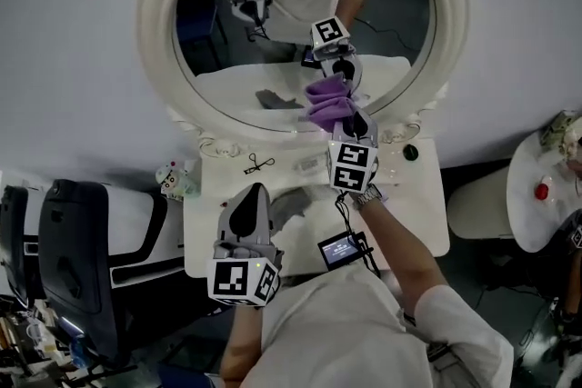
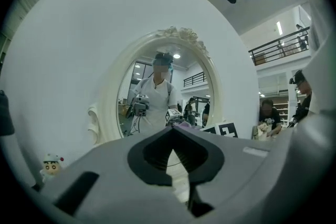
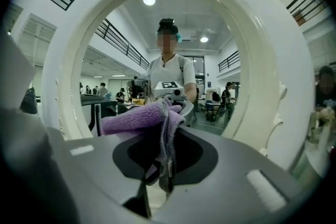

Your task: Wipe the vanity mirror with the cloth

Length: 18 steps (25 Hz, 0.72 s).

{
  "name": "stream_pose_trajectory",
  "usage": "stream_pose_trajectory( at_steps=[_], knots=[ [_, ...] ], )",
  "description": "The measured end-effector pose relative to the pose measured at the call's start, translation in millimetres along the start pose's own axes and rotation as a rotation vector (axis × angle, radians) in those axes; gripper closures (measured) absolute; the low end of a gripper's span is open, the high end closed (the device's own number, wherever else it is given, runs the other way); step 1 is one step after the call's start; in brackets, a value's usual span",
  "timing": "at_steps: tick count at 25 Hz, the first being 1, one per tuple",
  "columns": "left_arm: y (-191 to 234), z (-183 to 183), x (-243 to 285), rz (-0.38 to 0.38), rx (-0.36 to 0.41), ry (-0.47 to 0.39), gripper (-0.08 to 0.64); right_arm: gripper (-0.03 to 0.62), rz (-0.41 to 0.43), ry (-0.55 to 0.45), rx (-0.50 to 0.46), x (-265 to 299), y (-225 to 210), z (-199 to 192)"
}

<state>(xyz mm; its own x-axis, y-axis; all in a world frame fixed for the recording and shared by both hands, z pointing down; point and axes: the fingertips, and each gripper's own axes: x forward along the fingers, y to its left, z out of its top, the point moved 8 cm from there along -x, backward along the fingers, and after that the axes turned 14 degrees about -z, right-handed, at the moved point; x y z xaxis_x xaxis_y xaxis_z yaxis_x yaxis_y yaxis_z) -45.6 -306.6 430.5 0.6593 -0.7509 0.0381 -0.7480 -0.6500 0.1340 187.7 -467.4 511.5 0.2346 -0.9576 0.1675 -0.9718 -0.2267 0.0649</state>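
Right gripper: jaws clamped on purple cloth, fold draped over tips. Left gripper: jaws together, nothing between them, low over vanity table. Count: two grippers, one cloth, one oval vanity mirror. Head view alone shows cloth bunched against lower glass, meeting own reflection. Left gripper view alone shows two bystanders at right.

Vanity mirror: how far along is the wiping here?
Done: the purple cloth is clamped in the right gripper. In hand: the cloth looks pressed on the mirror, low down. Left: the rest of the glass; no wiped area can be told. The left gripper is shut, empty.
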Motion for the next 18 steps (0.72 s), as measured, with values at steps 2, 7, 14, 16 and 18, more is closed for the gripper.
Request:
stream_pose_trajectory(
  at_steps=[2, 7, 14, 16, 18],
  knots=[
    [-5, -2, 12, -0.036, -0.013, -0.008, 0.558, 0.523, -0.045, 0.007, -0.015, 2, -22, -1],
    [-17, -8, 37, -0.127, -0.053, -0.030, 0.558, 0.528, -0.130, 0.015, -0.051, 7, -65, -1],
    [-15, -10, 40, -0.121, -0.093, -0.049, 0.558, 0.531, -0.126, 0.039, -0.042, 9, -72, 5],
    [-13, -9, 35, -0.108, -0.080, -0.058, 0.558, 0.532, -0.079, 0.029, 0.005, 5, -64, 11],
    [-10, -9, 28, -0.082, -0.073, -0.058, 0.558, 0.534, -0.009, 0.003, 0.009, -3, -46, 17]
  ],
)
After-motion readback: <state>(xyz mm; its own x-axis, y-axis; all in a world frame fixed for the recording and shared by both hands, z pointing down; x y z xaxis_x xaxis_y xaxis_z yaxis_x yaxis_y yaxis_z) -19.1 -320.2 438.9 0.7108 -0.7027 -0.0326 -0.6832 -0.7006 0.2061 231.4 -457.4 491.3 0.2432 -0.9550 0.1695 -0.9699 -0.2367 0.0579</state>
